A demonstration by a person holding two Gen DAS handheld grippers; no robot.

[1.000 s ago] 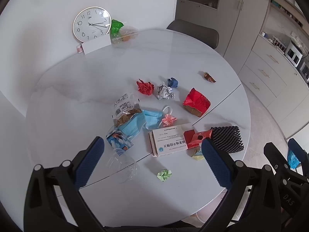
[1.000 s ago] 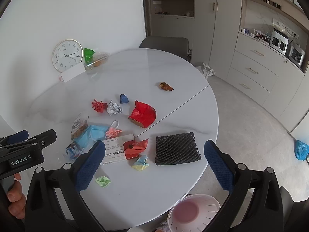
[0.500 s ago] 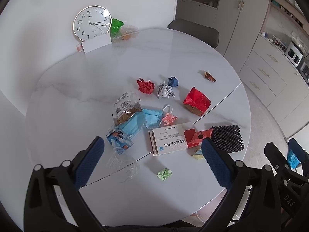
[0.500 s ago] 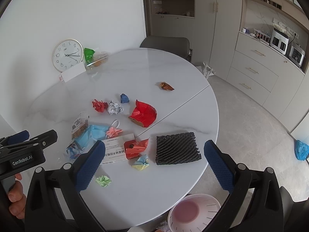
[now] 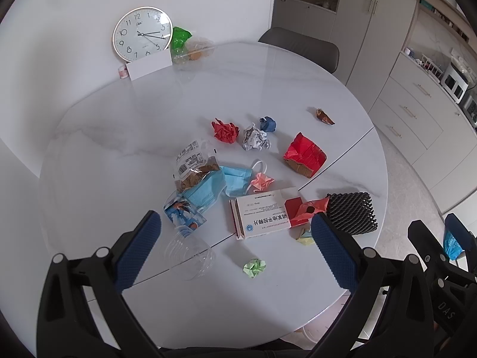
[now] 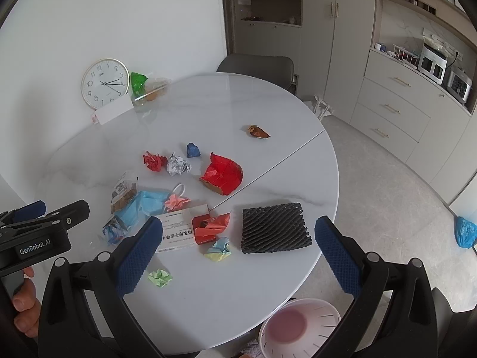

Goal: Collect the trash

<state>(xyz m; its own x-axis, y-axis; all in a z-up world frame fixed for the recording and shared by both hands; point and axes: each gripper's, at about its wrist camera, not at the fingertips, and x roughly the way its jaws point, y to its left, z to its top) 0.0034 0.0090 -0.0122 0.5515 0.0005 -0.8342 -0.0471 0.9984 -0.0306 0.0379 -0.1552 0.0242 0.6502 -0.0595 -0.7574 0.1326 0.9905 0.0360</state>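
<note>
Trash lies scattered on the round white table (image 5: 125,137): a medicine box (image 5: 262,217), blue face masks (image 5: 214,185), a clear plastic cup (image 5: 190,253), a green paper wad (image 5: 254,268), a red carton piece (image 5: 305,155), a black foam net (image 6: 274,228) and crumpled paper balls (image 5: 225,130). My left gripper (image 5: 235,229) hovers open above the table's near edge, holding nothing. My right gripper (image 6: 238,232) is also open and empty, above the near right side. A pink-lined white bin (image 6: 299,328) stands on the floor below the table edge.
A wall clock (image 5: 142,34), a white card and a green bag (image 5: 179,37) stand at the far edge. A grey chair (image 5: 301,48) sits behind the table. Cabinets (image 6: 396,110) line the right wall. A hand (image 6: 25,304) holds the left gripper's handle.
</note>
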